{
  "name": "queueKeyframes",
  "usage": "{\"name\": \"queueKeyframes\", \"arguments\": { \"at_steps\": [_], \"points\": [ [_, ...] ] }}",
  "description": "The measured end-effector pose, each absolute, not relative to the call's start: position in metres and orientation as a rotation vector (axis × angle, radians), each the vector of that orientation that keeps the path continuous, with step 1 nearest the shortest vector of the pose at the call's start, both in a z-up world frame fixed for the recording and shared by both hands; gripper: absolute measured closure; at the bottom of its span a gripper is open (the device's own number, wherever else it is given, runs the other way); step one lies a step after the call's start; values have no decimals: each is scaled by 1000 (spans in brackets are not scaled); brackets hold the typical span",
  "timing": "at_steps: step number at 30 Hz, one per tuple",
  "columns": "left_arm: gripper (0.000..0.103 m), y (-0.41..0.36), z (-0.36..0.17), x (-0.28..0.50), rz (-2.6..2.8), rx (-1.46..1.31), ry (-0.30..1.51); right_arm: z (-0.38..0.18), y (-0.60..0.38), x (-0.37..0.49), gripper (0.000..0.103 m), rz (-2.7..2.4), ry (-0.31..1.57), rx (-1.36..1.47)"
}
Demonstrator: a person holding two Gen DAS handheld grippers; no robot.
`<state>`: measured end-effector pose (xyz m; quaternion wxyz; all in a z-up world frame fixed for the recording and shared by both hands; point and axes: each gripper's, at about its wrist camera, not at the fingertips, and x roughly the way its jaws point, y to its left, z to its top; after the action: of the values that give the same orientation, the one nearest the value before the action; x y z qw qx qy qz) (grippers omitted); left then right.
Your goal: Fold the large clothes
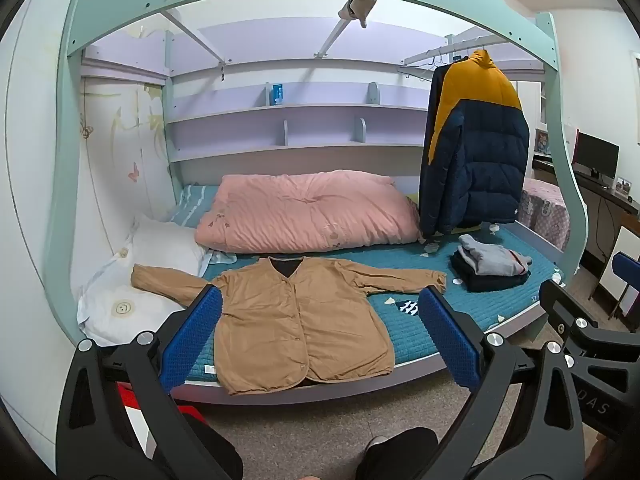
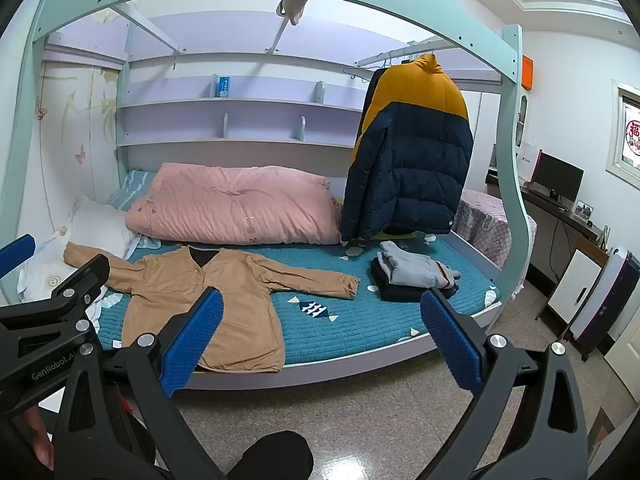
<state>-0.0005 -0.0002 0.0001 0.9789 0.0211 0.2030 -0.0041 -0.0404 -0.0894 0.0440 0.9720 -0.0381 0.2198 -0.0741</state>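
Jacket [image 1: 296, 320] lies flat on bed [image 1: 440, 320], sleeves spread, ready for folding. Left gripper [image 1: 320, 336] and right gripper [image 2: 320, 340] hang back, fingers spread, empty.

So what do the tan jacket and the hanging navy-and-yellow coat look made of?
Tan jacket: thin matte woven cloth, probably cotton; it lies flat with fine creases. Hanging coat: smooth quilted synthetic shell, likely padded, judging by its puffy stitched bands.

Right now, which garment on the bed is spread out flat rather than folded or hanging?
The tan jacket, lying open with both sleeves out near the front edge. The grey and dark clothes are folded in a pile, and the puffer coat hangs.
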Motion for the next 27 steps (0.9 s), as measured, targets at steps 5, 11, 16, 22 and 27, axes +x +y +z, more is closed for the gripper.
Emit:
{"name": "queueKeyframes", "arguments": {
  "at_steps": [5, 11, 16, 22, 27],
  "points": [
    [4, -1, 0, -1, -10, 42, 413, 43, -89, -39, 7, -151, 446, -82],
    [4, 0, 0, 0, -9, 36, 416, 45, -89, -40, 7, -148, 444, -78],
    [4, 0, 0, 0, -10, 35, 416, 45, -88, -40, 7, -149, 444, -82],
    [4, 0, 0, 0, -9, 35, 415, 44, -88, -39, 7, -149, 444, -80],
    [4, 0, 0, 0, -9, 35, 417, 44, -88, -38, 7, -148, 443, -80]
  ]
}}
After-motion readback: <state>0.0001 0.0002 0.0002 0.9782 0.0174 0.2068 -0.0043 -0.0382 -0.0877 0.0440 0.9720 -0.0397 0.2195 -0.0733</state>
